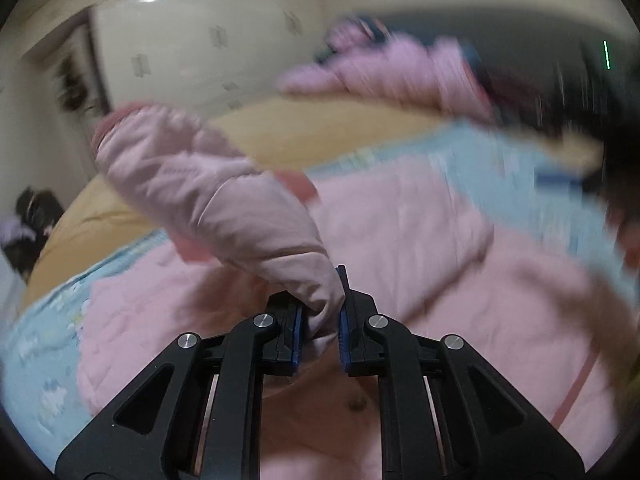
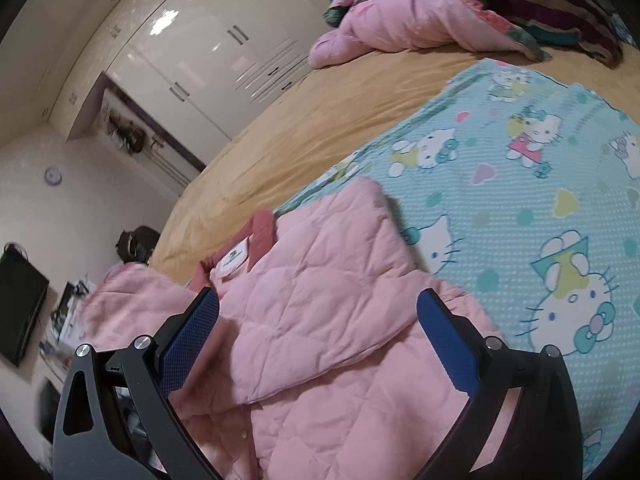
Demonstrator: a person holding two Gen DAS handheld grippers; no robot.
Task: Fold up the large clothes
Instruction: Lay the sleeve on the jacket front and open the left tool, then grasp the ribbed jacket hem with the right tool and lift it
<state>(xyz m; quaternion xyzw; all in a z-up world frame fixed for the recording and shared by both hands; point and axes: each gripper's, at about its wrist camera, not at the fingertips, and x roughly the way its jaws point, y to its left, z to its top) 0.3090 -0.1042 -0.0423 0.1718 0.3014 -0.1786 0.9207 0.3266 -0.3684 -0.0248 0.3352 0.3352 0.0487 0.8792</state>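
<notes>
On bed, over Hello Kitty blanket: pink quilted jacket spread out, one side panel already folded in. Left gripper clamped on sleeve, lifted off jacket. Right gripper jaws wide apart, holding nothing. Fold maybe halfway, sleeve plus final folds left, I'd guess.

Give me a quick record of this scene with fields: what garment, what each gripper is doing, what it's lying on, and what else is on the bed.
garment: pink quilted jacket, partly folded, white label at the collar
left gripper: shut on the jacket sleeve, which is lifted above the jacket body
right gripper: open, fingers apart over the jacket, holding nothing
surface: blue cartoon-cat blanket on a yellow bed sheet
other items: bundle of pink bedding at the far end of the bed
image quality: left wrist view motion-blurred
</notes>
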